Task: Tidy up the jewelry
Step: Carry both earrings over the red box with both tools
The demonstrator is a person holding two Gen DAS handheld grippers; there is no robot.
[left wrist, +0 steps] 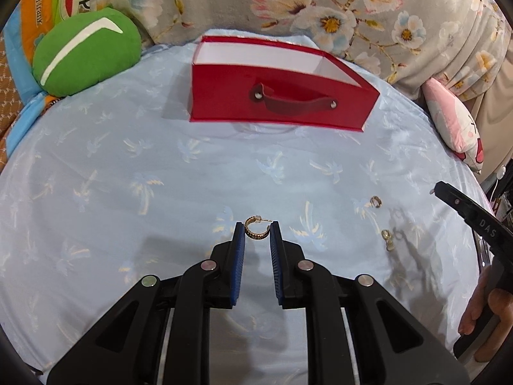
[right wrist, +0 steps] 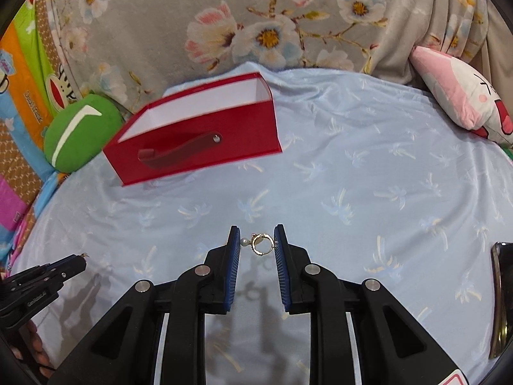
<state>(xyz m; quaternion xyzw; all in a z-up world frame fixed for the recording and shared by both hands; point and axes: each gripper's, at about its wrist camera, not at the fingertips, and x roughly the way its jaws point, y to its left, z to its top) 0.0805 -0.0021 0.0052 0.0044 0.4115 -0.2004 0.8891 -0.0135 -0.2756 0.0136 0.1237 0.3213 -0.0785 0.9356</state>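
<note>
— Both hands are busy, look. The left gripper [left wrist: 258,231] has its fingers [left wrist: 239,240] pinching a gold hoop earring [left wrist: 256,231] right at the tips, lifted off the bed sheet [left wrist: 160,176].

— And the right gripper [right wrist: 256,240]?

— Same idea: a pearl-drop earring [right wrist: 260,242] sits between its fingers, the pearl at the left pad. Whether they truly squeeze it or only frame it, I can't say.

— Why only at the tips?

— Such tiny pieces, I'd guess; gripped deeper they'd vanish between the pads.

— There's more lying about?

— Two small earrings [left wrist: 375,201] on the sheet between the hands. Farther back the red box [left wrist: 272,93] stands open-topped, probably waiting to receive everything. Behind it, a green cushion [left wrist: 86,53].
</note>
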